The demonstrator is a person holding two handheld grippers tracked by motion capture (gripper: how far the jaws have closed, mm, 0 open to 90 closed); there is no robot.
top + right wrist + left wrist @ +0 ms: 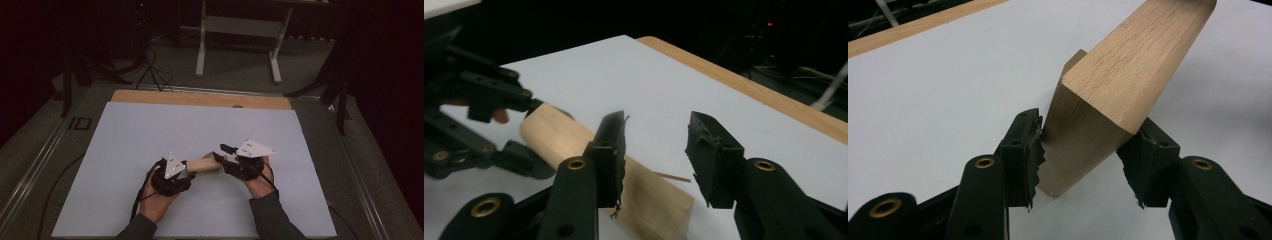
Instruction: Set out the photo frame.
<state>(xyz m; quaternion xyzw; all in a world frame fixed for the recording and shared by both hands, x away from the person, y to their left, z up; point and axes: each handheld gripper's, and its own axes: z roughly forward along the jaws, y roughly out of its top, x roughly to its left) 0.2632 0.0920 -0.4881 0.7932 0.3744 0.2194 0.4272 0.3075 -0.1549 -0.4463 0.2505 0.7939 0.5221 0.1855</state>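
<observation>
One wooden block [204,165] is all you have to manage: a long, pale oak-like piece with flat faces at one end and a rounded profile toward the other, lying between your two hands over the white sheet [150,130] that covers the worktop [200,98]. Your left tool [1083,150] is clamped on one end of it; in the left gripper view the toothed pads [1034,150] bite the flat side faces and the block juts up and away at a tilt. Your right tool [656,150] stands apart, its jaws spread with nothing pressed between them; in the right gripper view the block's squared end lies just below and to the left of the left jaw, not in the gap.

Judge this piece as rigid and solid: it will not flex or crush, so firm pressure is safe. It looks moderately heavy for its size, and held by one end it will want to lever downward, so expect a twisting load on the left grip. The sanded grain is smooth, and the rounded stretch would likely roll or slip between flat pads. Take hold on the flat, parallel side faces near the squared end, pads square to the wood, well clear of the chamfered edges. A second grip there would probably steady the tilt.
</observation>
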